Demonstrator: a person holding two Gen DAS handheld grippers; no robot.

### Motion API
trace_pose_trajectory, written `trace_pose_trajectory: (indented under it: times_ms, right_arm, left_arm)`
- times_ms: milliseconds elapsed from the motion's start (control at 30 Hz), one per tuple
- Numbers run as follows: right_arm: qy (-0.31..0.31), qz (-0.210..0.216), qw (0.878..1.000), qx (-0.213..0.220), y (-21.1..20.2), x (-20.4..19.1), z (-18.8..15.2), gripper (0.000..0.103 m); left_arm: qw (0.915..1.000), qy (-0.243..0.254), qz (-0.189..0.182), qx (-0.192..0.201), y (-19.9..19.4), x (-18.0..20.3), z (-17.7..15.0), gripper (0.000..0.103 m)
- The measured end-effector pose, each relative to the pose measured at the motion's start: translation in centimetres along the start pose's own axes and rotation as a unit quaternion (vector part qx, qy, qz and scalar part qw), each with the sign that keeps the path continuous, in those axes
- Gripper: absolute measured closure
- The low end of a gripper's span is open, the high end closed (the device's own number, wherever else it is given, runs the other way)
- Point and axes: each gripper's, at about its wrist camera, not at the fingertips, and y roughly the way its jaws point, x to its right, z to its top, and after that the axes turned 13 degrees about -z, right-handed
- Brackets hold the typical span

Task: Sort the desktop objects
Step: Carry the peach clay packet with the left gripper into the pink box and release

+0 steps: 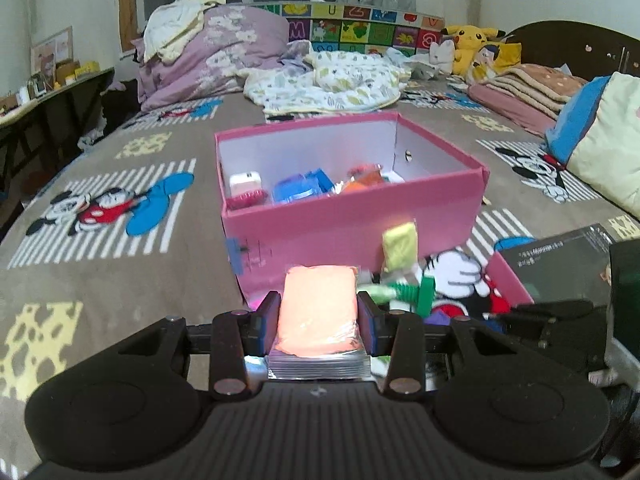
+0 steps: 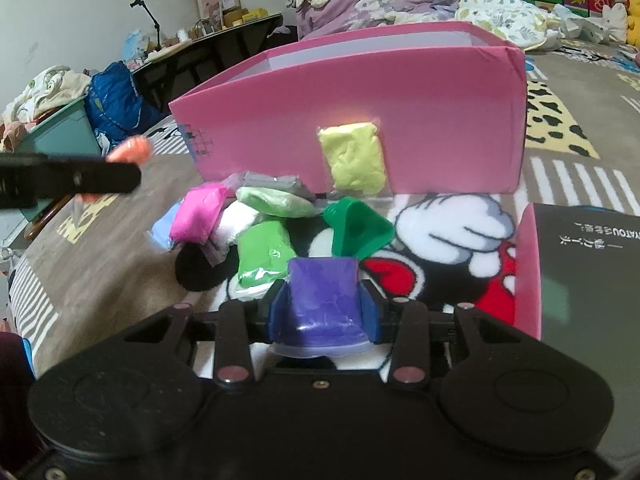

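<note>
The left gripper (image 1: pixel 319 314) is pinched on an orange clay packet (image 1: pixel 318 304), its pads pressed against both sides of the soft pouch, and it faces the open pink box (image 1: pixel 352 216) on the bedspread (image 1: pixel 120 280). Inside the box lie a blue item (image 1: pixel 302 190), a white-and-pink item (image 1: pixel 246 190) and an orange item (image 1: pixel 362 180). The right gripper (image 2: pixel 323 304) is likewise closed on a purple clay packet (image 2: pixel 323 296), low over the remaining pile just in front of the box wall: a magenta packet (image 2: pixel 198 216), a white packet (image 2: pixel 236 222), a bright green packet (image 2: pixel 262 252), a pale green packet (image 2: pixel 276 202), a grey packet (image 2: pixel 272 180) and a green plastic scoop-like piece (image 2: pixel 356 228). A yellow packet (image 2: pixel 354 158) leans against the pink wall. A black booklet (image 2: pixel 592 280) lies to the right on what looks like the pink lid (image 2: pixel 528 272). Judging from this, the step in hand is carrying each held packet into the box. To do it well, each gripper should probably rise above the near rim before moving forward, since the wall stands tall in front of both; the pouches are soft, so a steady squeeze matters more than a hard one. Releasing over a bare part of the box floor would avoid stacking, and moving the arms one after the other would keep them from crossing.
</note>
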Motion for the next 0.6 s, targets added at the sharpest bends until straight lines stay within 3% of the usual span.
trace_pose_trajectory:
  times_ms: [333,600]
  right_arm:
    - [-0.011,0.002,1.000,-0.005,0.0,0.0,-0.1,0.065]
    - [-0.017,0.003,1.000,-0.011,0.1,0.0,-0.1,0.065]
  left_arm:
    - [0.9995,-0.010,0.016,0.026,0.4,-1.4,4.0,0.064]
    - [0.9993,-0.019,0.019,0.024,3.0,-3.0,7.9,0.064]
